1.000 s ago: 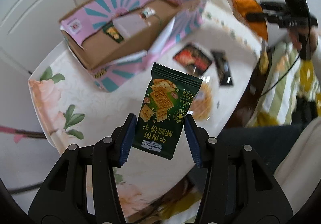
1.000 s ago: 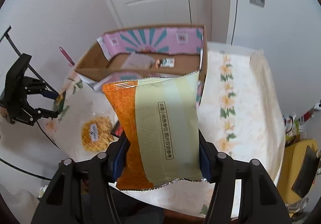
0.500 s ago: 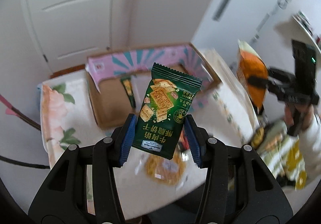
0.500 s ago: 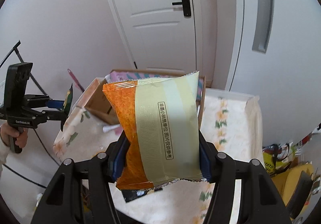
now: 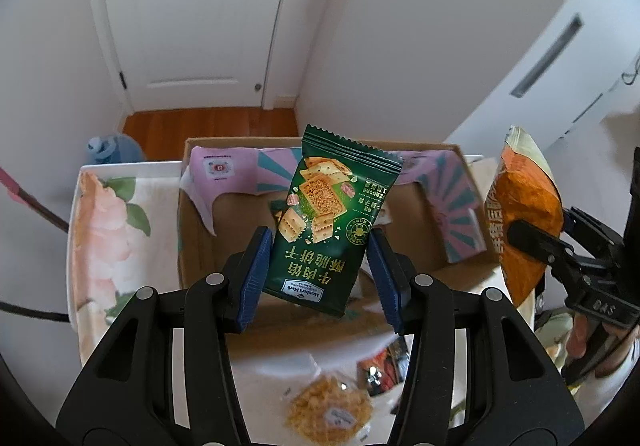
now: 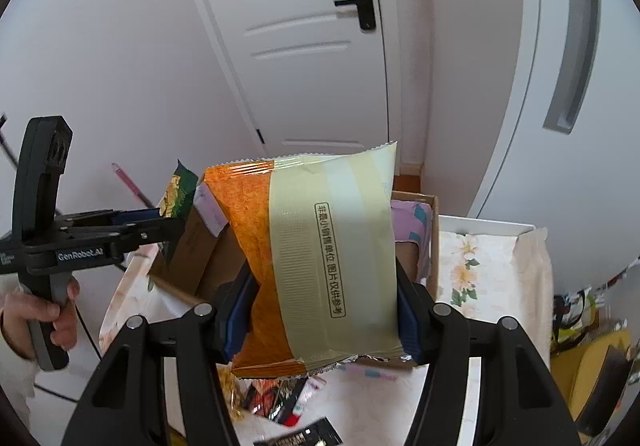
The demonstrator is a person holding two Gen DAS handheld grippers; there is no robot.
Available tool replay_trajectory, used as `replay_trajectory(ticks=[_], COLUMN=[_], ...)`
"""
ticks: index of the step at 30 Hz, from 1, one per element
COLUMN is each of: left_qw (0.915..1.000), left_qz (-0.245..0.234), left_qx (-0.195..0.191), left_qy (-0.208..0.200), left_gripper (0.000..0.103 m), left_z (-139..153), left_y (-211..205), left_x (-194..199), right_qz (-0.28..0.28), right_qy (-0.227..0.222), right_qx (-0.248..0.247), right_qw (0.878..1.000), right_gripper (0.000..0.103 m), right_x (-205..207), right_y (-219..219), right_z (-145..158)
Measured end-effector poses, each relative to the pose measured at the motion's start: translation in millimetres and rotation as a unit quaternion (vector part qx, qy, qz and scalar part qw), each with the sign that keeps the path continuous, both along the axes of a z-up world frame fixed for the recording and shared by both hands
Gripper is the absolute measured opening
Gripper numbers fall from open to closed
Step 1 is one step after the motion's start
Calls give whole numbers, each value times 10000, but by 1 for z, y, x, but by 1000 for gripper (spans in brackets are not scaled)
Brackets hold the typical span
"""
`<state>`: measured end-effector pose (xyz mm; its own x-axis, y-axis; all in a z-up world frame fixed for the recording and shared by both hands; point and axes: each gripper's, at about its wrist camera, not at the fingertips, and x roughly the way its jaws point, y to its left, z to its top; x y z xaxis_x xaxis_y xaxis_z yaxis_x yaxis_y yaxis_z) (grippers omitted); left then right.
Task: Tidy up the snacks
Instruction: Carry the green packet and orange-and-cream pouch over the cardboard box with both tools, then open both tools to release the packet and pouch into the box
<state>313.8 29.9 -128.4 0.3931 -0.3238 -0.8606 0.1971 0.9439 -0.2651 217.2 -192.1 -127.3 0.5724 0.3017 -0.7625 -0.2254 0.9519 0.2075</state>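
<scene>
Left wrist view: left claw (image 5: 320, 252) clamped on the green cracker packet (image 5: 335, 220) by its lower half, packet upright in the air over the open cardboard box (image 5: 200, 242); box sits on the floral surface (image 5: 108, 230). Readable print: "Member's Mark" on the blue tag at the packet's bottom, Chinese characters upside down above it. Packet looks light, crinkly and slick, contents likely brittle, so grip on the flat faces near the sealed edge and squeeze gently. More packets lie on the surface in front of the box, blurred: a yellow round-pattern packet (image 5: 330, 412) and a red and black packet (image 5: 386, 364). At far right the orange bag (image 5: 520, 206) is pinched in the right claw (image 5: 520, 236). Right wrist view: right claw (image 6: 322, 312) clamped across the orange bag (image 6: 316, 258), back side facing the camera, cream panel with a boxed line of Chinese text; bag is held up in front of the box (image 6: 192, 246), not in it. Bag is puffy and soft, probably air-filled with crushable contents; hold the sides and avoid squashing the middle. The left claw (image 6: 168, 224) at left reads "GenRobot.AI" on its body, green packet (image 6: 178, 192) edge-on at its tip.
</scene>
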Motion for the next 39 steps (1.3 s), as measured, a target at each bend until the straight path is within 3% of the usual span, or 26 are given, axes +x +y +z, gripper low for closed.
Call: replay_trajectory(ticks=[7, 8, 9, 11, 16, 24, 33, 35, 37, 39], left_qw=[9983, 9975, 9962, 9927, 9899, 9928, 9934, 9937, 9936, 9937], left_qz=[-124, -158, -193, -232, -511, -249, -126, -100, -63, -31], left_qx=[541, 692, 849, 1184, 1276, 1086, 1033, 1005, 1011, 983], left_qy=[159, 73, 16, -91, -335, -448, -488, -495, -507, -535], left_gripper=[46, 52, 75, 102, 103, 103, 103, 103, 102, 102], left_z=[-32, -34, -36, -37, -34, -13, -6, -7, -6, -3], left_y=[-17, -20, -23, -29, -32, -16, -5, -2, 2, 5], left_x=[30, 31, 32, 32, 18, -5, -26, -29, -32, -34], right_qz=[-215, -247, -281, -326, -453, -513, -605, -694, -776, -739], right_qy=[350, 396, 441, 487, 616, 785, 1294, 1321, 1110, 979], right_qx=[105, 123, 132, 135, 147, 170, 257, 382, 548, 555], right_qw=[9991, 9988, 9985, 9982, 9970, 9954, 9894, 9881, 9893, 9909], right_gripper=[56, 56, 56, 56, 56, 56, 58, 64, 98, 100], right_x=[29, 32, 35, 38, 41, 45, 71, 76, 76, 72], right_y=[7, 7, 6, 6, 3, 7, 33, 34, 32, 32], right_z=[-25, -28, -31, -34, -41, -46, -63, -70, -71, -66])
